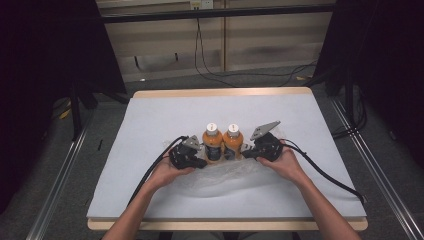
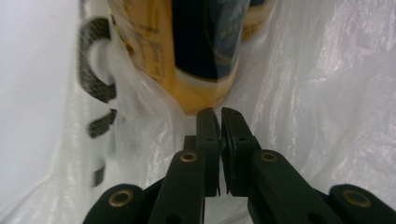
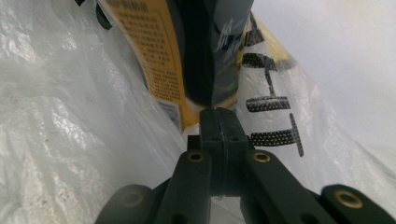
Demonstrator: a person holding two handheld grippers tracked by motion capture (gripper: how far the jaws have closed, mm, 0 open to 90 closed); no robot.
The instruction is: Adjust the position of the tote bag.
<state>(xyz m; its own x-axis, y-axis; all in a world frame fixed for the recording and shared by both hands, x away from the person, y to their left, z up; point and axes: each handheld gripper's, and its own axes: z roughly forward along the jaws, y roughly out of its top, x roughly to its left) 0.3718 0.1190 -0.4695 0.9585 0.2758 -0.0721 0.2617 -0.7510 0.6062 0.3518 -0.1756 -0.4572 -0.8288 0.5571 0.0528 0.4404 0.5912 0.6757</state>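
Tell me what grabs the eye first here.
Two orange bottles with white caps stand side by side mid-table, on a crumpled clear plastic bag. The left gripper and right gripper flank them, fingers closed at the bag's edges. Black lettering shows on the bag beside the right gripper.

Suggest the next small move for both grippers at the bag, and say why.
Probably lift both together: the left gripper and right gripper sit shut at opposite sides of the plastic bag, apparently pinching it, and the two orange bottles stand upright between them.
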